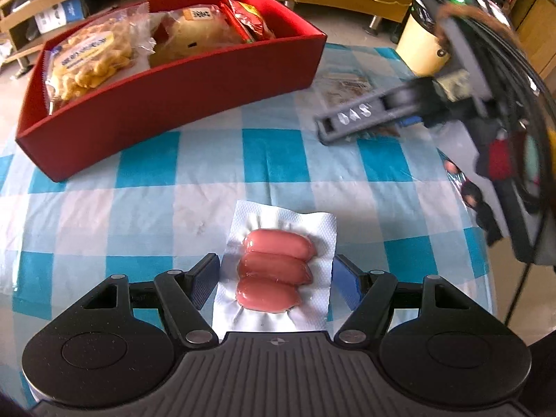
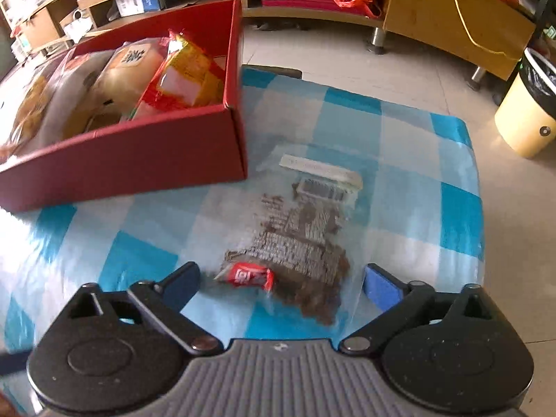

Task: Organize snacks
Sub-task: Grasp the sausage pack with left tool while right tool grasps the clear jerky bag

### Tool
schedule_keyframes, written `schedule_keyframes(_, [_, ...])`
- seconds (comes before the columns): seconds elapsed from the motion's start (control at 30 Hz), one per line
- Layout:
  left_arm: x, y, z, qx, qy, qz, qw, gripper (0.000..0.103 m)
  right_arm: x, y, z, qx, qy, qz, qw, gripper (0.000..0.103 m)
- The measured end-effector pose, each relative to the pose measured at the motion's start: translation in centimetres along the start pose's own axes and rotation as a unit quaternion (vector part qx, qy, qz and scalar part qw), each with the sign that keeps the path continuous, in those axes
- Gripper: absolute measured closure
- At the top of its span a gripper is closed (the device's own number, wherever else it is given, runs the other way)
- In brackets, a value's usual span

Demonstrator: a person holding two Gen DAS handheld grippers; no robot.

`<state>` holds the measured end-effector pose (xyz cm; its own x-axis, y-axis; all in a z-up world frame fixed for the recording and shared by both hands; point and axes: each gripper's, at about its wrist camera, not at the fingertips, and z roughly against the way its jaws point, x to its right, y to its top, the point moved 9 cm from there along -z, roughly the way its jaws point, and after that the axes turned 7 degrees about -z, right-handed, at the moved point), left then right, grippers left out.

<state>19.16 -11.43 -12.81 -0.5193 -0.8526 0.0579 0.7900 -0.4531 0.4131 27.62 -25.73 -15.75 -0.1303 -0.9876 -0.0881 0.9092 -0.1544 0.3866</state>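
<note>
A vacuum pack of three pink sausages [image 1: 274, 271] lies between the fingers of my left gripper [image 1: 276, 266], whose pads press on its two white side edges just above the checked cloth. My right gripper [image 2: 279, 279] stands open over a clear bag of brown snack pieces [image 2: 302, 239] with a small red packet [image 2: 248, 274] at its near end; the pads touch neither. In the left wrist view the right gripper [image 1: 333, 128] hangs blurred over that bag [image 1: 344, 85]. The red box [image 1: 173, 83] [image 2: 139, 160] holds several snack packs.
The blue-and-white checked tablecloth [image 1: 156, 208] covers the table, whose right edge [image 2: 476, 208] drops to the floor. A cream waste bin [image 2: 521, 114] stands on the floor at the right. Wooden shelves and cabinets [image 2: 434, 10] line the back.
</note>
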Motion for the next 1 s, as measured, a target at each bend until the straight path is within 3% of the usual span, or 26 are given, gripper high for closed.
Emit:
schedule_keyframes(0.4, [1.2, 0.8, 0.9, 0.024, 0.020, -0.025, 0.9992, 0.026, -0.4, -5.0, 3.0, -0.010, 0.013, 0.048, 0.999, 0.010])
schedule_keyframes(0.67, [0.6, -0.7, -0.9, 0.000, 0.058, -0.046, 0.9973, 0.026, 0.7, -6.1, 2.4, -0.015, 0.016, 0.040, 0.999, 0.007])
schedule_keyframes(0.73, [0.4, -1.0, -1.4, -0.002, 0.074, -0.056, 0.9957, 0.023, 0.9, -6.0, 2.1, -0.017, 0.011, 0.038, 0.999, 0.000])
schedule_keyframes(1.0, [0.8, -1.1, -2.4, -0.010, 0.083, -0.078, 0.9935, 0.010, 0.9, -5.8, 1.8, -0.014, 0.009, 0.035, 0.999, 0.000])
